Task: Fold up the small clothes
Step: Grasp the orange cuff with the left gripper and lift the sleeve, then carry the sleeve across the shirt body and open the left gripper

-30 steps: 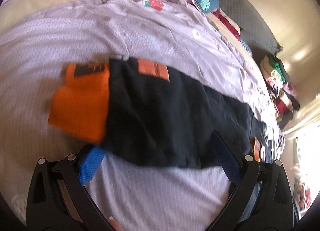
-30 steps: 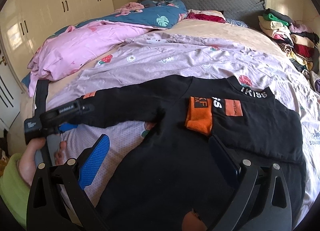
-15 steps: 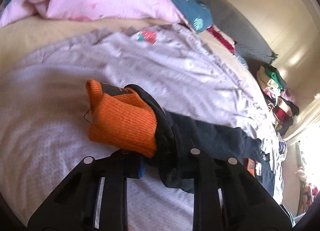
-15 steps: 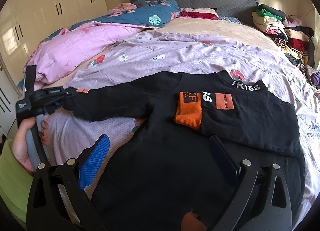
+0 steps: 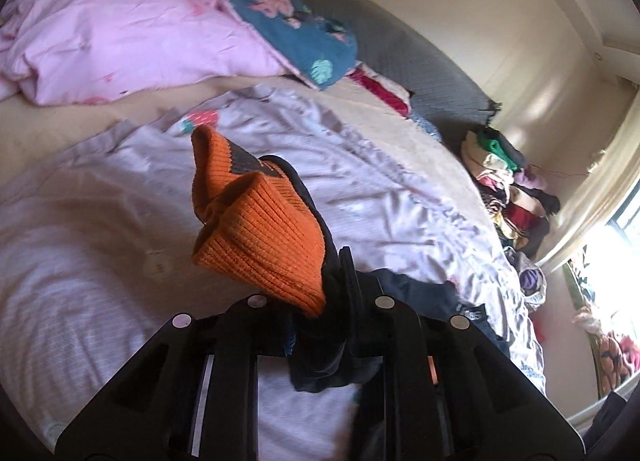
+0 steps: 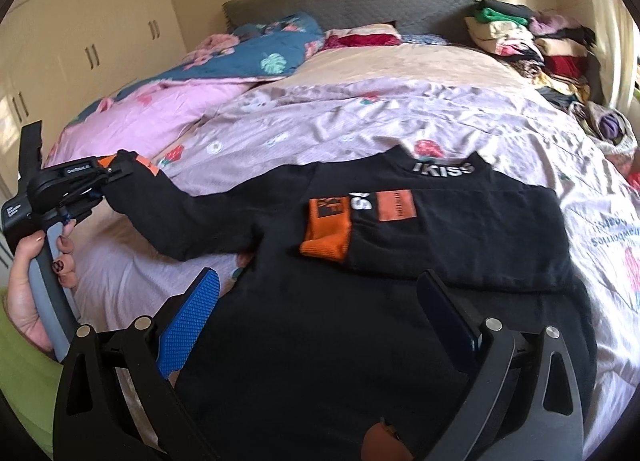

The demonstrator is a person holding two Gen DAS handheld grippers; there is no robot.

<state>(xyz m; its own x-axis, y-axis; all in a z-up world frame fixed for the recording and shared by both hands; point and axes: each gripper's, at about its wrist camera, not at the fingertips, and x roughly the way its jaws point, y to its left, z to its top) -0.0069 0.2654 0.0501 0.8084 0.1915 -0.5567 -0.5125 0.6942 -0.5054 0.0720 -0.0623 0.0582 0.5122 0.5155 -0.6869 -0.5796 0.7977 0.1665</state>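
Left wrist view: the left gripper (image 5: 320,325) is clamped tight on the sleeve (image 5: 320,357) of the black sweater, its orange cuff (image 5: 260,241) bunched up and lifted above the lilac bedsheet (image 5: 100,261). Right wrist view: the right gripper (image 6: 316,309) hangs wide open with nothing between its fingers, hovering over the black sweater (image 6: 320,341), which lies spread on the bed with its other orange cuff (image 6: 326,239) folded across the chest. Out left, the raised sleeve stretches to the left gripper in the person's hand (image 6: 28,285).
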